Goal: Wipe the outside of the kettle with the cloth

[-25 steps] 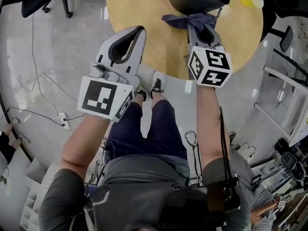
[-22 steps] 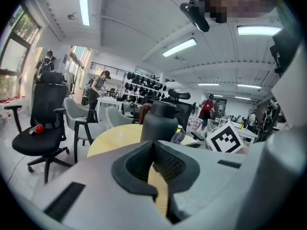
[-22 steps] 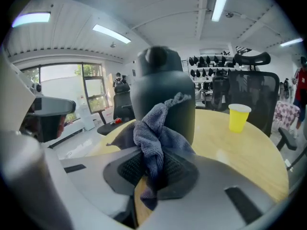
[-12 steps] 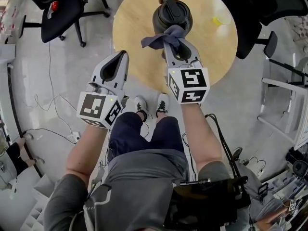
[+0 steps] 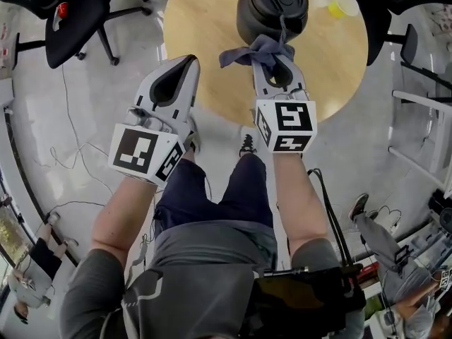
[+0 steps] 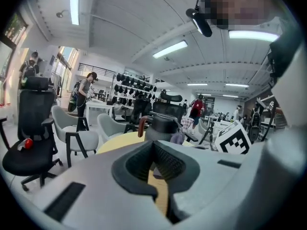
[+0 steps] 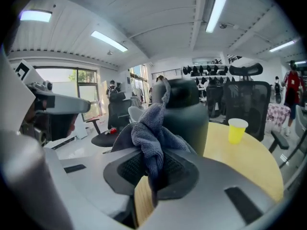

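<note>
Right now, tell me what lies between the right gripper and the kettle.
Only the cloth, pinched in the right gripper, bunched before the kettle; right gripper view shows it.

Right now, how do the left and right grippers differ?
The right gripper is shut on the cloth; the left gripper is shut on nothing. The right gripper is close to the kettle; the left gripper is farther back, at the table's edge. Both have jaws together.

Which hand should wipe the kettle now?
Right. The right gripper is clamped on the cloth, close beside the kettle. The left gripper is shut, empty and farther back.
</note>
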The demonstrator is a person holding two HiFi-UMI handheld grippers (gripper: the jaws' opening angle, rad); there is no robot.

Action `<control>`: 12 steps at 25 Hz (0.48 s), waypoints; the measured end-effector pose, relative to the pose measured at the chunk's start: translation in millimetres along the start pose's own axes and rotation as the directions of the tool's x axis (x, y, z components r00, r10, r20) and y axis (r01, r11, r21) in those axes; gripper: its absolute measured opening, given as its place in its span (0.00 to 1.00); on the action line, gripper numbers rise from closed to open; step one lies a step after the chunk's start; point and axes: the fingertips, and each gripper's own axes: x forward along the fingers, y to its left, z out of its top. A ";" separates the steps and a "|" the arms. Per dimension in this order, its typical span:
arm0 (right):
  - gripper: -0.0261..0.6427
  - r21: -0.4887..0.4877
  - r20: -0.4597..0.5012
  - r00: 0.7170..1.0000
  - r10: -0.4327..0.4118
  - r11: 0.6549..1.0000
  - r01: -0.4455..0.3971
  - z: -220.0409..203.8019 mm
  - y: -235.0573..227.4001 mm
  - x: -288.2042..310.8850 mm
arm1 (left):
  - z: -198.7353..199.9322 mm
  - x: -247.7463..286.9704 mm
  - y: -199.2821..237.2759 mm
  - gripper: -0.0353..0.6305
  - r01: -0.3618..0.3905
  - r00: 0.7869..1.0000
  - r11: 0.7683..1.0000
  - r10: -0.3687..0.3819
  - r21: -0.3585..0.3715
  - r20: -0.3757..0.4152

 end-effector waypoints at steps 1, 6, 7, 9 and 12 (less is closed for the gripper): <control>0.14 0.016 -0.021 1.000 -0.020 1.000 0.020 -13.5 -1.8 4.0 | -5.7 0.4 2.4 0.07 0.022 1.000 1.000 -0.022 0.001 -0.005; 0.14 0.025 -0.070 0.993 -0.091 0.995 0.092 -57.5 -15.3 20.4 | -35.5 7.1 13.9 0.07 0.069 0.997 0.997 -0.069 -0.017 -0.024; 0.14 0.024 -0.072 0.992 -0.100 0.995 0.102 -60.9 -15.7 22.0 | -40.1 8.3 16.3 0.07 0.071 0.997 0.997 -0.072 -0.013 -0.033; 0.14 0.029 -0.082 0.990 -0.117 0.992 0.120 -66.7 -14.6 25.0 | -47.9 8.6 22.2 0.07 0.074 0.996 0.997 -0.073 0.003 -0.049; 0.14 0.038 -0.101 0.986 -0.134 0.990 0.139 -75.1 -14.6 29.9 | -57.0 8.9 28.3 0.07 0.085 0.995 0.996 -0.085 -0.005 -0.056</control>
